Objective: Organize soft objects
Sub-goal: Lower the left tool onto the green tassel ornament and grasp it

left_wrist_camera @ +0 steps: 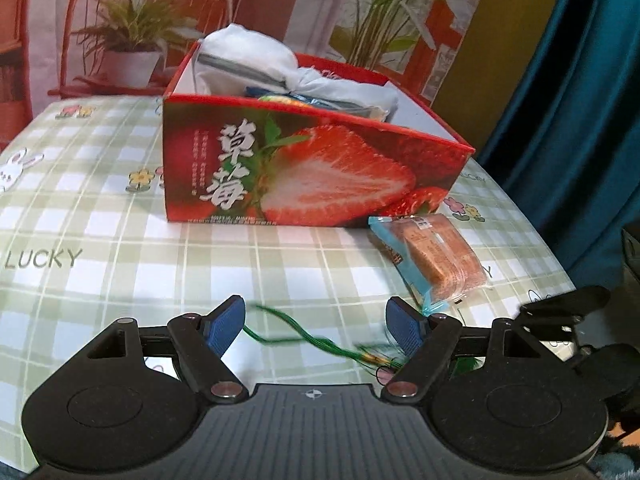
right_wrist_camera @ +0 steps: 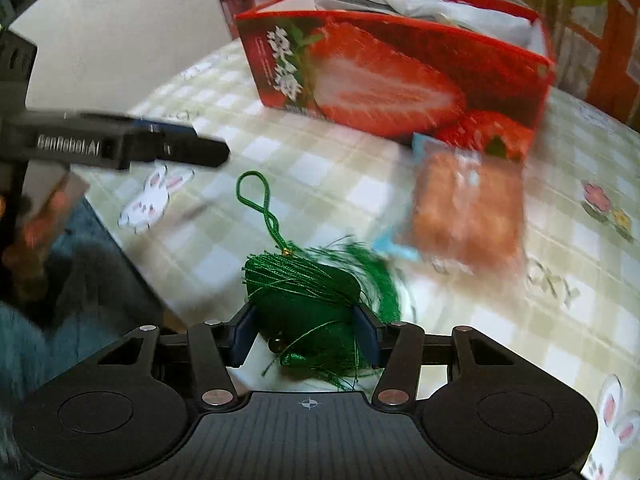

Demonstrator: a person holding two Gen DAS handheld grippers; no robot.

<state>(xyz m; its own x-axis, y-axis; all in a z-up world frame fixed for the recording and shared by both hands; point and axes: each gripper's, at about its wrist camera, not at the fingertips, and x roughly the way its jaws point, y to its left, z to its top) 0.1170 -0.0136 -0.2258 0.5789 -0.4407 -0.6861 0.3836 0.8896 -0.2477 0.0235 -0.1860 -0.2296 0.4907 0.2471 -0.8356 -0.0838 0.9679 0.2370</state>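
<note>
A red strawberry-print box [left_wrist_camera: 312, 168] stands on the table and holds white cloth [left_wrist_camera: 256, 60] and other items; it also shows in the right wrist view [right_wrist_camera: 392, 76]. A wrapped orange cake packet [left_wrist_camera: 432, 260] lies by the box's near right corner, blurred in the right wrist view [right_wrist_camera: 468, 208]. My right gripper [right_wrist_camera: 304, 332] is shut on a green tassel ornament [right_wrist_camera: 308, 296] whose loop cord [right_wrist_camera: 256, 204] trails forward. My left gripper [left_wrist_camera: 316, 328] is open and empty, with the tassel's green cord [left_wrist_camera: 304, 340] passing between its fingers. The left gripper also shows in the right wrist view [right_wrist_camera: 120, 140].
The table wears a green checked cloth [left_wrist_camera: 120, 240] with rabbits and "LUCKY" print. A printed backdrop with potted plants [left_wrist_camera: 132, 40] stands behind the box. A blue curtain [left_wrist_camera: 580, 120] hangs at the right. The table edge and a person's legs [right_wrist_camera: 72, 280] are at the left.
</note>
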